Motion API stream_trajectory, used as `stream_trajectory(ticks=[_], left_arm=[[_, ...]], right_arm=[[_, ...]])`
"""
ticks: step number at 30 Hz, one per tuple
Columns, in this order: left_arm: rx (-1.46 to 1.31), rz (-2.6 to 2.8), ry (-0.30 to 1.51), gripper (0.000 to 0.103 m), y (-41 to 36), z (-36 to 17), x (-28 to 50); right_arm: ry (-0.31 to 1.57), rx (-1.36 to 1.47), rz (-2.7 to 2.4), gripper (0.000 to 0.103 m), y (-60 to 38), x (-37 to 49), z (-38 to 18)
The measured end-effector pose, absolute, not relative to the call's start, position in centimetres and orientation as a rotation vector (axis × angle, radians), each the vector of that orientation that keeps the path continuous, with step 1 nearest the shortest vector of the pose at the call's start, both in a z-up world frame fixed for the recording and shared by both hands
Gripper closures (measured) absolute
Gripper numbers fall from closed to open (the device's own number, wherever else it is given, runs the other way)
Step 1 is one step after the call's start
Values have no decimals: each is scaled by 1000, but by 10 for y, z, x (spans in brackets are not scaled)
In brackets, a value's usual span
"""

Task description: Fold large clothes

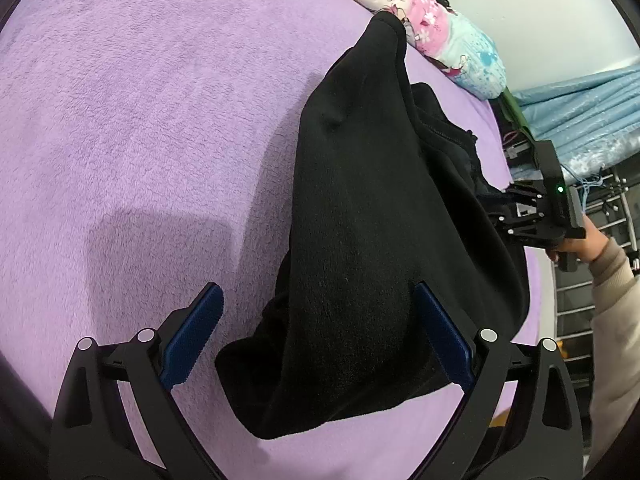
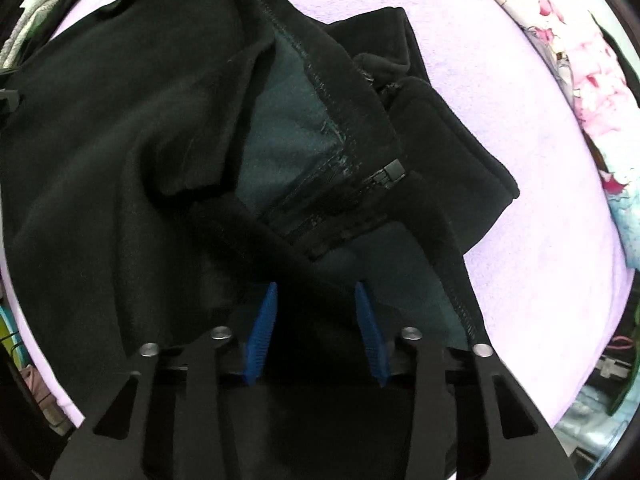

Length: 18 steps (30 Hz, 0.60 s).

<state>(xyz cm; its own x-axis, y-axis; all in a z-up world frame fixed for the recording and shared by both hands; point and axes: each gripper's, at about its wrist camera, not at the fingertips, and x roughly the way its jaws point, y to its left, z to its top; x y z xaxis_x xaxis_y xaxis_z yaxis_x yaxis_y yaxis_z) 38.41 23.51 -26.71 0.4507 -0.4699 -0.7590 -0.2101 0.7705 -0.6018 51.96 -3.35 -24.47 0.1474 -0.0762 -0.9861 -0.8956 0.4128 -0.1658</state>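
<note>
A black fleece jacket (image 1: pixel 360 200) lies crumpled on the purple blanket (image 1: pixel 140 120). My left gripper (image 1: pixel 316 286) hangs open over its near end. The right blue pad (image 1: pixel 440 332) touches the cloth and the left pad is clear of it. At the jacket's far right edge, a hand in a beige sleeve holds my right gripper (image 1: pixel 500 204). In the right wrist view the jacket's zipper (image 2: pixel 384 176) and teal lining (image 2: pixel 288 128) show. Right gripper (image 2: pixel 316 286) points down, its blue pads closed in on a bunched fold of the black jacket (image 2: pixel 120 140).
A pink floral quilt (image 1: pixel 420 12) lies along the bed's far edge, also seen in the right wrist view as the quilt (image 2: pixel 580 80). Blue plastic sheeting (image 1: pixel 580 112) and a metal rack (image 1: pixel 600 288) stand beyond the bed's right side.
</note>
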Motion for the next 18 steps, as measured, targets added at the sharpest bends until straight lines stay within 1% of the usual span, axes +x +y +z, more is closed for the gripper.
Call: stream_trajectory(ticks=[1,3,8,14,18], left_arm=[[-708,-178,1115,11,235,-267,384],[-707,-178,1115,11,235,-267,384],[-708,-179,1113,12,235,-267,383],[-707,-177,1109,12,235,-267,382],[-708,-177,1107,12,235,-267,382]], right_arm=[[1296,-992,771,85,-35,517,-243],[1296,-995,774,89,-39,522,-240],[1265,-966,759,92,-46,527,-221],[1178,-907,693,93,-51,525,-168],[1171,-849,628,93,-66,537,-157]])
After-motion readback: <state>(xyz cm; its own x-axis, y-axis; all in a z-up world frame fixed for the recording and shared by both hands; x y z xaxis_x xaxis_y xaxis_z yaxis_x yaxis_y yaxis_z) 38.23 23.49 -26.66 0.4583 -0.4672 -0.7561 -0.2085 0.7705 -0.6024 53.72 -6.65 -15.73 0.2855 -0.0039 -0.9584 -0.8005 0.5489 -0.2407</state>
